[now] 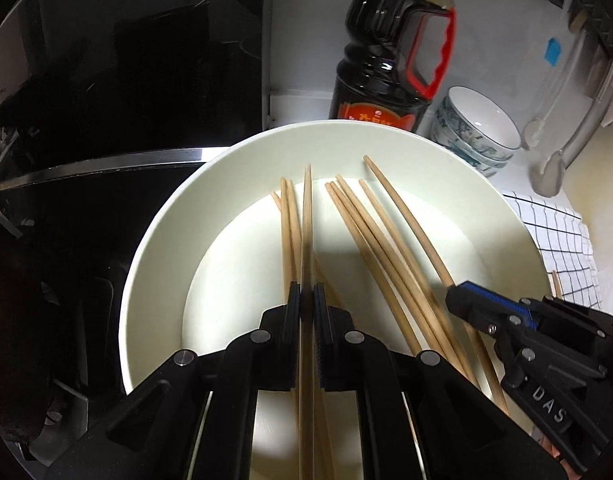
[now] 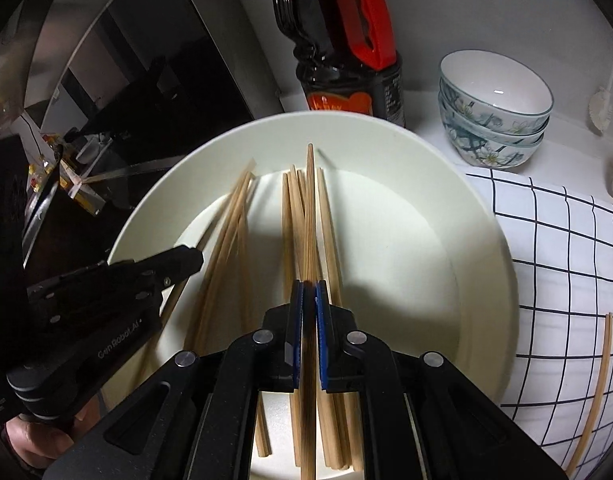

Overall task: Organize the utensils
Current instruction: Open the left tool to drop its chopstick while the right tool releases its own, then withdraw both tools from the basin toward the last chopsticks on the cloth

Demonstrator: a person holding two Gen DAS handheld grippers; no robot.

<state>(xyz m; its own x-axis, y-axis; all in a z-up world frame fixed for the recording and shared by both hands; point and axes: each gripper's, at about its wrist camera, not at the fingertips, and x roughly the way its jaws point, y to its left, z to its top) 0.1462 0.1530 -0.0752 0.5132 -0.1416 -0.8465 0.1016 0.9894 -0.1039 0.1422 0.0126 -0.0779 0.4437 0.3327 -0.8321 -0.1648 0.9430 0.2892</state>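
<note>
Pale wooden chopsticks [image 1: 370, 248] are lying loose in a wide, shallow white ceramic plate [image 1: 154, 248], fanned into two bunches with their tapered tips pointing away toward the back wall, so their long axis is running nearly in line with both pairs of fingers. One wooden chopstick [image 1: 306, 240] is standing clear of the left bunch and passing straight between the jaws of the left gripper [image 1: 306, 300], which are closed down to a narrow slit and pinching it along its length. The right-wrist view is showing the same arrangement: another wooden chopstick [image 2: 310, 220] is running down the middle of the right gripper [image 2: 309, 296], whose blue-padded jaws are likewise drawn almost together and clamping it. Each hand is thus holding a single stick, tip forward, above the pile; the two tools are working side by side over the near rim, the right one entering the left view at its lower right edge.

Since each stick is lying lengthwise in its jaws, any pairing or setting down will probably turn on keeping the two sticks parallel.

To the right of the plate, a white cloth with a black grid [image 2: 566, 280] is carrying a lone wooden chopstick [image 2: 598, 380], which suggests a destination. Behind the plate are standing a dark sauce bottle with a red handle [image 1: 390, 52] and stacked floral bowls [image 2: 498, 108].
</note>
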